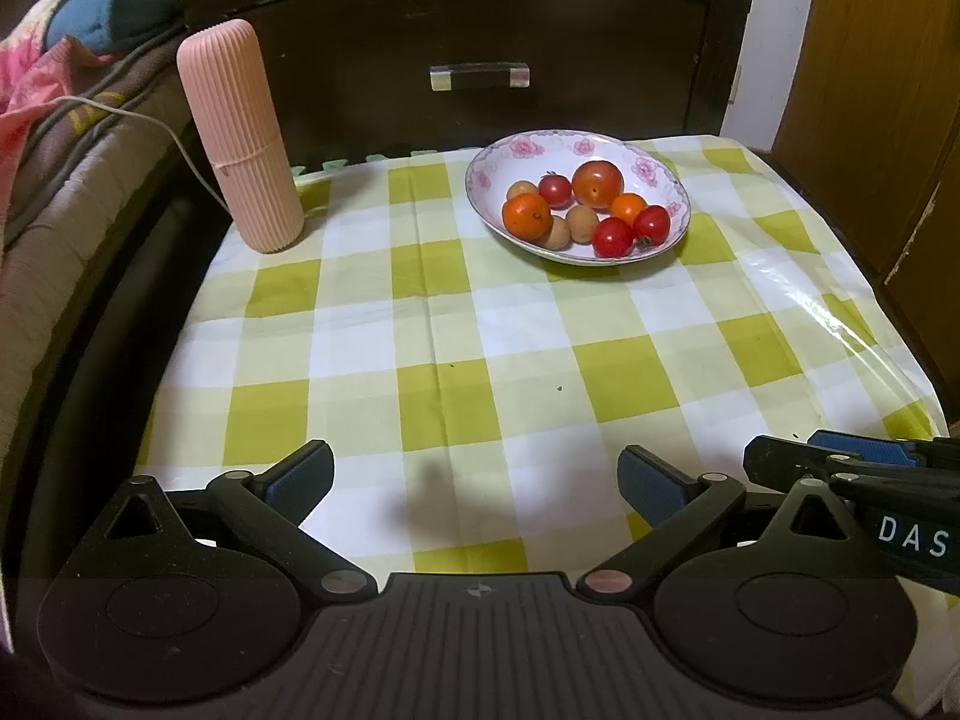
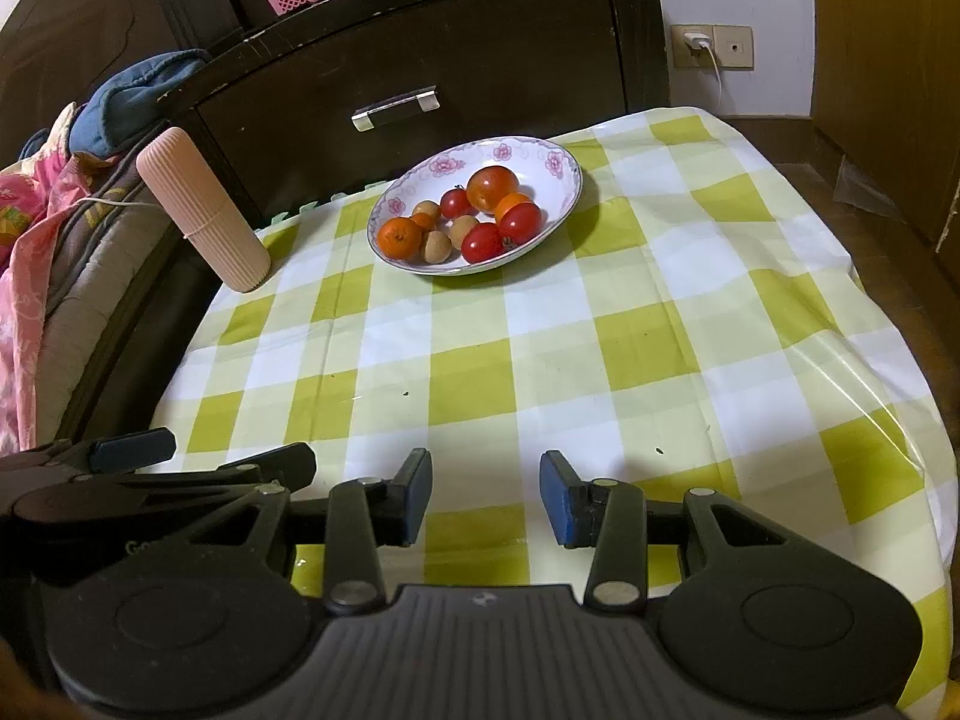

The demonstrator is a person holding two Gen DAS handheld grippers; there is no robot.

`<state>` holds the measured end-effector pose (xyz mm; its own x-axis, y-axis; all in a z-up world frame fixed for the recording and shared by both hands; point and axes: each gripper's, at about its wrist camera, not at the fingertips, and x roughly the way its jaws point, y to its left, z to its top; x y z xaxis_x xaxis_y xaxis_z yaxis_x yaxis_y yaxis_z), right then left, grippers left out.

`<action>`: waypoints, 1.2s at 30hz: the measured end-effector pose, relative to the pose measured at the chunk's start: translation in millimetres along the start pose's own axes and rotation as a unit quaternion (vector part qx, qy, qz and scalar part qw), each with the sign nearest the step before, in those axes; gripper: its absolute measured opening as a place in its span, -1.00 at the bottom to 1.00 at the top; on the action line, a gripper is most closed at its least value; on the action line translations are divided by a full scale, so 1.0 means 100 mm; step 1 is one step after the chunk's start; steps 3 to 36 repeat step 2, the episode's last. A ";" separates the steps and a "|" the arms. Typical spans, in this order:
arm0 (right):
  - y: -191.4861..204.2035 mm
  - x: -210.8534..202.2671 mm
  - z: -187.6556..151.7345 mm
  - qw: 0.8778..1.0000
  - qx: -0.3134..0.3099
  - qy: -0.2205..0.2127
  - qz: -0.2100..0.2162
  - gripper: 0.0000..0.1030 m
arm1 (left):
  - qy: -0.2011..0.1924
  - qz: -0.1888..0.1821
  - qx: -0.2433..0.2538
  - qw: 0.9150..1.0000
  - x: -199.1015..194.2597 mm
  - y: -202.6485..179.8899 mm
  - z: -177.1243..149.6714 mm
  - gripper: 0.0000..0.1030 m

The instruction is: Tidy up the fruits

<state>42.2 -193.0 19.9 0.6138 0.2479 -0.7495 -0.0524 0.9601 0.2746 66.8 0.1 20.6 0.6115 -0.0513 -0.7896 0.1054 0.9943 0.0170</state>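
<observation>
The tangerine (image 2: pixel 399 237) partly hides a small orange fruit (image 2: pixel 423 220).

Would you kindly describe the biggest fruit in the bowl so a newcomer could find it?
On the green-checked tablecloth sits a floral-rimmed bowl. At its far side lies the big tomato, reddish orange, clearly larger than the fruits around it.

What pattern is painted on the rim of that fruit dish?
Pink flowers on white, around the dish rim; clearest in the right wrist view.

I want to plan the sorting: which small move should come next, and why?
Probably advance the right gripper toward the bowl: both grippers are open and empty, and all the fruits, like the large tomato, lie there across the table.
</observation>
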 end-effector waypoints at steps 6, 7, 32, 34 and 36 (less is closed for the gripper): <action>0.00 0.00 0.00 1.000 -0.001 0.000 -0.001 -0.26 | -0.001 0.002 0.000 1.000 0.00 0.00 0.00 0.98; 0.00 0.00 0.00 1.000 -0.001 0.000 -0.001 -0.26 | -0.001 0.002 0.000 1.000 0.00 0.00 0.00 0.98; 0.00 0.00 0.00 1.000 -0.001 0.000 -0.001 -0.26 | -0.001 0.002 0.000 1.000 0.00 0.00 0.00 0.98; 0.00 0.00 0.00 1.000 -0.001 0.000 -0.001 -0.26 | -0.001 0.002 0.000 1.000 0.00 0.00 0.00 0.98; 0.00 0.00 0.00 1.000 -0.001 0.000 -0.001 -0.26 | -0.001 0.002 0.000 1.000 0.00 0.00 0.00 0.98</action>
